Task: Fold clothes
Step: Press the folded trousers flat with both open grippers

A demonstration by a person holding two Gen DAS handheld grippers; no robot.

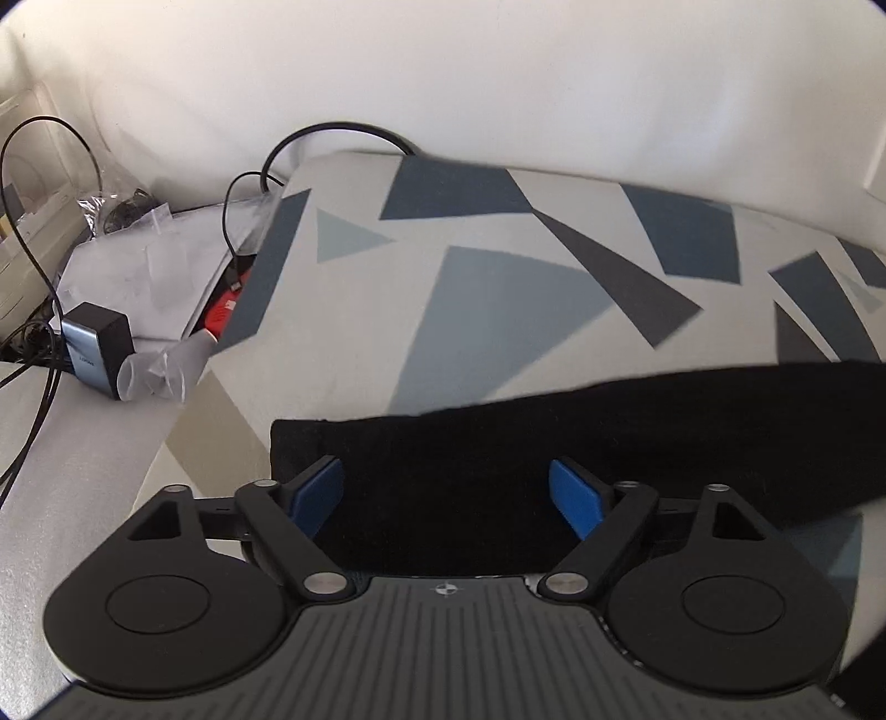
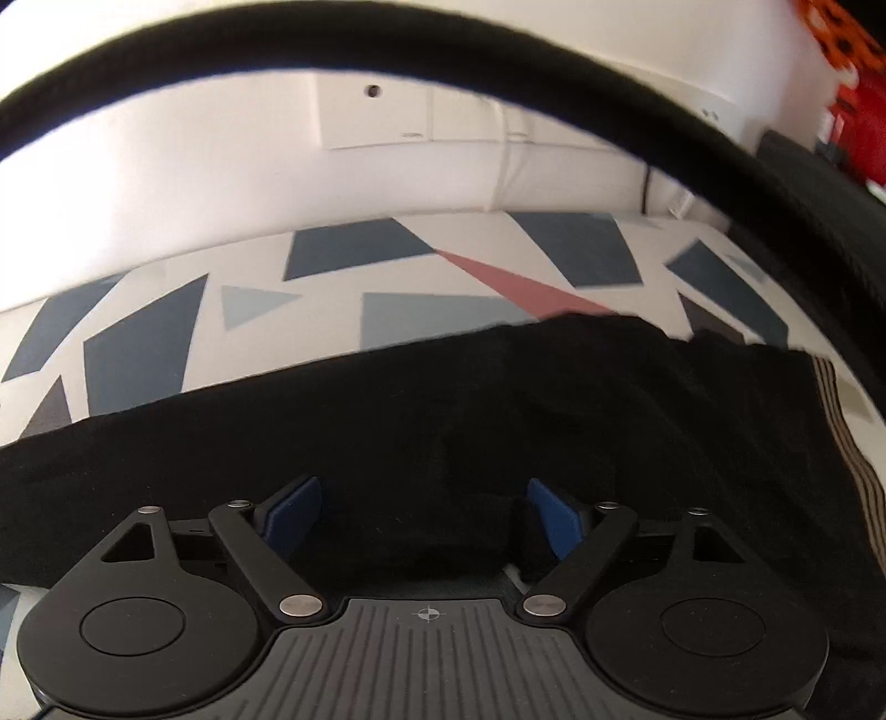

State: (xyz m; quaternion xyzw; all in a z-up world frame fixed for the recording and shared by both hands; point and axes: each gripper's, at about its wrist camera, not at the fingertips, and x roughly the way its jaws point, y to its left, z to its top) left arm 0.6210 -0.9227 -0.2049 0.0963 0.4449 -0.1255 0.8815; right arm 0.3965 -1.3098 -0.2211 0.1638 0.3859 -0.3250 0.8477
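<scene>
Black garment (image 1: 498,443) flat on geometric-print bed cover (image 1: 498,299). Left tongs (image 1: 446,493) spread wide above garment's left end, blue pads (image 1: 318,490) clear of cloth. Right tongs (image 2: 423,512) likewise released over black fabric (image 2: 443,410); nothing gripped. Charger (image 1: 97,343) lies beyond bed's left edge.

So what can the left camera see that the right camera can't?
Only the left wrist view shows the messy corner: a grey charger block, looping black cables, crinkly plastic bags and something red. Only the right wrist view shows a pink triangle on the sheet and a black strap curving across the top. Both show the black garment lying on the triangle-patterned sheet, a white wall, and blue-padded fingers spread open above the cloth.
</scene>
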